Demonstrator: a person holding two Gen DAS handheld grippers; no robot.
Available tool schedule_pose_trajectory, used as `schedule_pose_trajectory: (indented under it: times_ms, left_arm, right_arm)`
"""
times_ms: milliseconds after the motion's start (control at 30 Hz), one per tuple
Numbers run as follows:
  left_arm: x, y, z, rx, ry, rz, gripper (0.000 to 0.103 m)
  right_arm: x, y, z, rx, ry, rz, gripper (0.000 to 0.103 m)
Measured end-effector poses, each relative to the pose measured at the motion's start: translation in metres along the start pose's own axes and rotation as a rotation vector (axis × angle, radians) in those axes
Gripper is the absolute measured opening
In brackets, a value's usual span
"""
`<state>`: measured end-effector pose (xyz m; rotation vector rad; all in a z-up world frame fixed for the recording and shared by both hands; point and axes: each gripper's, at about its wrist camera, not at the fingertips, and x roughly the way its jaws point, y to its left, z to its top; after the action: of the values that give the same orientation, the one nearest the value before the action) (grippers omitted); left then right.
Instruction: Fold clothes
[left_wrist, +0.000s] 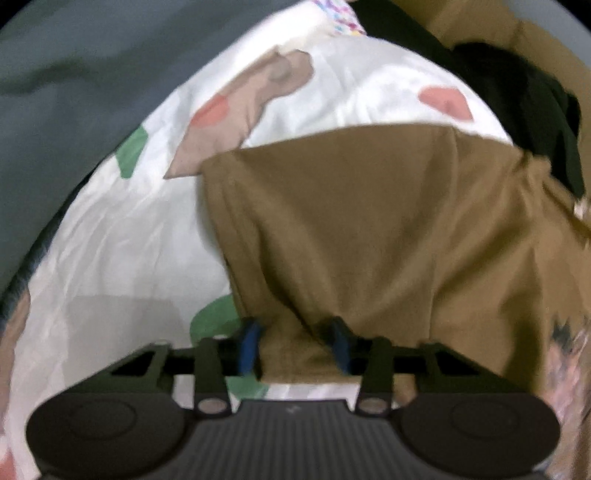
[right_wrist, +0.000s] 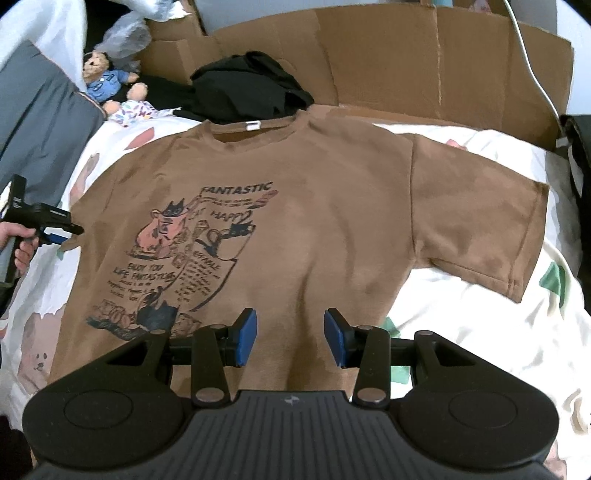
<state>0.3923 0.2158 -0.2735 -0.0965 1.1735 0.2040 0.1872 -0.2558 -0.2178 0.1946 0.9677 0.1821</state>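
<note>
Left gripper (left_wrist: 293, 345) fingers astride brown T-shirt (left_wrist: 369, 221)

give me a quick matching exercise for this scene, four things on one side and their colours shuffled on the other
Things:
1. t-shirt
2. crumpled garment behind its collar
3. teddy bear's shirt
4. bed sheet

Colours:
A. white with pastel shapes
B. blue
C. brown
D. black

Pairs: 1-C, 2-D, 3-B, 4-A
</note>
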Motion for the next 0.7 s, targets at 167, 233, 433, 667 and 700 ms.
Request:
schedule_pose_trajectory:
  times_ms: [167,233,433,667,700]
  left_arm:
    - [-0.007,0.013,0.004,-0.035,0.017,0.016,0.006]
    - [-0.013,0.021,0.005,-0.053,0.008,0.015,0.006]
    - [-0.022,0.035,0.005,-0.073,0.002,0.014,0.018]
    - [-0.025,0.046,-0.004,-0.120,-0.005,-0.015,0.032]
    - [-0.023,0.045,-0.006,-0.118,0.005,-0.026,0.034]
  right_arm:
    - [-0.004,0.004,-0.004,0.013,-0.005,0.001,0.045]
    - [-0.005,0.007,-0.004,0.007,-0.009,0.002,0.045]
    - [0.000,0.014,-0.004,-0.003,-0.003,0.007,0.045]
    - [0.004,0.024,-0.004,-0.013,-0.004,0.023,0.045]
    - [0.004,0.025,-0.005,-0.013,-0.003,0.023,0.045]
